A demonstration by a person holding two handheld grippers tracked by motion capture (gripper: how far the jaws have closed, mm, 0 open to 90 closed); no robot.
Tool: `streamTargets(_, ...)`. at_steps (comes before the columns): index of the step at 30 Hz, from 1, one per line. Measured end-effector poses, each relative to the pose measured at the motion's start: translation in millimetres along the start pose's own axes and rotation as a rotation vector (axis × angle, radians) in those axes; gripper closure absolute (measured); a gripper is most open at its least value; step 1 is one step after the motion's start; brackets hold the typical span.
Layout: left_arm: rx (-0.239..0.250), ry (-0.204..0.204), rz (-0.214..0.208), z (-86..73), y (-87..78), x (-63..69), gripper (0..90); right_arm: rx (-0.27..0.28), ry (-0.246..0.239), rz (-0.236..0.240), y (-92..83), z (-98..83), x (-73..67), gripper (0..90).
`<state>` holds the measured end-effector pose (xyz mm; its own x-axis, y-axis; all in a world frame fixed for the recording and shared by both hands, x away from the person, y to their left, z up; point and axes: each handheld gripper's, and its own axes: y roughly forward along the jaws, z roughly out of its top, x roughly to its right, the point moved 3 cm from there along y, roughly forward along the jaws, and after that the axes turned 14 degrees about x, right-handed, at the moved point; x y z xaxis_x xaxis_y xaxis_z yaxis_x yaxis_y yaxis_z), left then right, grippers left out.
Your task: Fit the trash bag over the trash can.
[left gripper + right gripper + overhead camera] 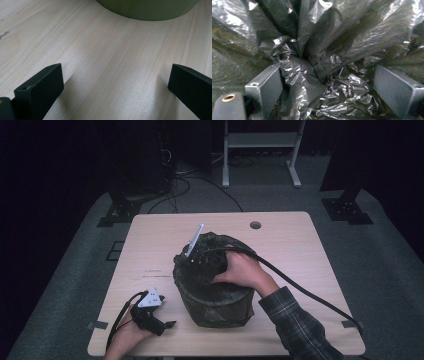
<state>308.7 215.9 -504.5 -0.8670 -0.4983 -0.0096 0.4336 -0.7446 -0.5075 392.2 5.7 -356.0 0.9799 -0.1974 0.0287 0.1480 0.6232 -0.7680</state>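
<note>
While the black bin liner (317, 50) is lying crumpled inside the green bucket (216, 302) at the middle of the table (300, 240), the right gripper (327, 87) is reaching down into it from above with its jaws spread wide. In the right gripper view, folds of the plastic are bunching up between the two jaws and pressing against the inner face of the left one, yet nothing is being pinched. In the high view, the right hand (242, 270) is resting over the bucket's mouth, with the gripper's cable trailing off toward the table's right edge and its grey plate sticking up past the far rim. The liner is draping over the rim and down the bucket's outer wall. Near the front left corner, the left gripper (159, 316) is lying low on the wood, well apart from the liner, its jaws released and holding nothing. In the left gripper view, bare tabletop is showing between those jaws, with the bucket's base just ahead.
</note>
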Motion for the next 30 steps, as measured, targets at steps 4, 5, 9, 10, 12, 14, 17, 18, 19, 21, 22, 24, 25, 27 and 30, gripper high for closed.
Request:
streamTargets(4, 0.0, 0.0, 0.0, 0.0, 0.0, -0.1, 0.0, 0.009, -0.009, 0.006, -3.2, 1.0, -3.5, 9.5)
streamTargets(5, 0.0, 0.0, 0.0, 0.0, 0.0, -0.1, 0.0, 0.022, -0.02, 0.007, -5.9, 2.3, -6.4, 9.5)
streamTargets(9, 0.0, 0.001, -0.001, 0.0, 0.0, -0.1, 0.0, 0.066, -0.037, -0.005, -21.6, 6.5, -14.0, 9.5)
streamTargets(10, 0.0, 0.0, -0.001, 0.0, 0.0, 0.0, 0.0, 0.071, -0.04, -0.008, -26.4, 6.7, -16.4, 9.5)
streamTargets(12, 0.0, 0.0, -0.001, 0.0, 0.0, 0.0, 0.0, 0.065, -0.042, -0.009, -35.6, 5.5, -20.8, 9.5)
streamTargets(14, 0.0, 0.0, -0.001, 0.0, 0.0, 0.0, 0.0, 0.065, -0.043, -0.011, -41.1, 4.2, -24.6, 9.5)
streamTargets(17, 0.0, 0.0, -0.001, 0.0, 0.0, 0.0, 0.0, 0.003, -0.053, -0.015, -43.0, -0.8, -30.3, 9.4)
streamTargets(18, 0.0, 0.0, -0.001, 0.0, 0.1, 0.0, 0.0, -0.024, -0.045, -0.006, -42.2, -2.9, -31.9, 9.4)
streamTargets(19, 0.0, -0.001, -0.001, 0.0, 0.0, 0.0, 0.0, -0.052, -0.05, -0.003, -41.6, -5.5, -33.9, 9.4)
streamTargets(21, 0.0, 0.0, -0.001, 0.0, 0.1, 0.0, 0.0, -0.087, -0.045, -0.002, -41.7, -8.6, -36.1, 9.4)
streamTargets(22, 0.0, 0.0, -0.001, 0.0, 0.1, 0.0, 0.0, -0.088, -0.042, -0.003, -42.1, -9.8, -36.9, 9.4)
streamTargets(24, 0.0, 0.0, -0.001, 0.0, 0.1, 0.0, 0.0, -0.076, -0.033, -0.005, -44.4, -12.6, -35.9, 9.4)
streamTargets(25, 0.0, 0.0, 0.0, 0.0, 0.0, 0.0, 0.0, -0.056, -0.026, -0.008, -46.9, -12.5, -34.8, 9.4)
streamTargets(27, 0.0, -0.001, -0.001, 0.0, 0.1, 0.1, 0.0, -0.015, -0.017, -0.005, -52.8, -11.8, -32.2, 9.4)
streamTargets(30, 0.0, 0.0, -0.001, 0.0, 0.1, 0.0, 0.0, 0.041, -0.013, -0.032, -66.5, -9.3, -29.3, 9.4)
